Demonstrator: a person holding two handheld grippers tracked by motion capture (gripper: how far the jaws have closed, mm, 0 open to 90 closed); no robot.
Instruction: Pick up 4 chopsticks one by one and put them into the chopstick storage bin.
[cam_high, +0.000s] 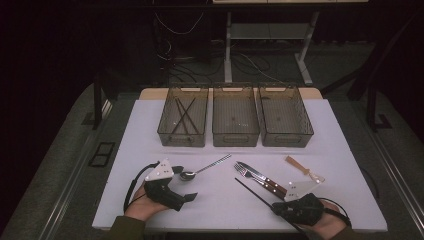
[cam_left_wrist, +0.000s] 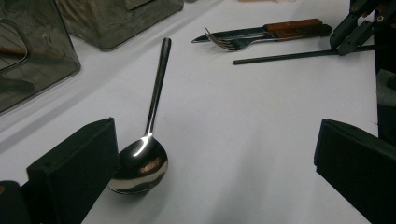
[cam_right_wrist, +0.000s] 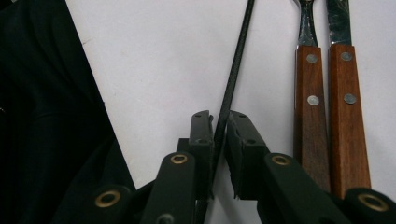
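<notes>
While the left gripper (cam_left_wrist: 205, 168) gapes beside the spoon (cam_left_wrist: 140, 163), the right gripper (cam_right_wrist: 219, 126) clamps the chopstick (cam_right_wrist: 238, 60), which runs straight ahead left of the fork (cam_right_wrist: 310, 116).

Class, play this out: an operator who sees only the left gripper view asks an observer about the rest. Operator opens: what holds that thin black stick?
Observer: The right gripper, shut on the black chopstick.
Operator: What do the bins hold?
Observer: The high view shows dark sticks crossed in the left bin.
Operator: Anything beyond the knife and fork?
Observer: A small tan wooden utensil lies right of them.
</notes>
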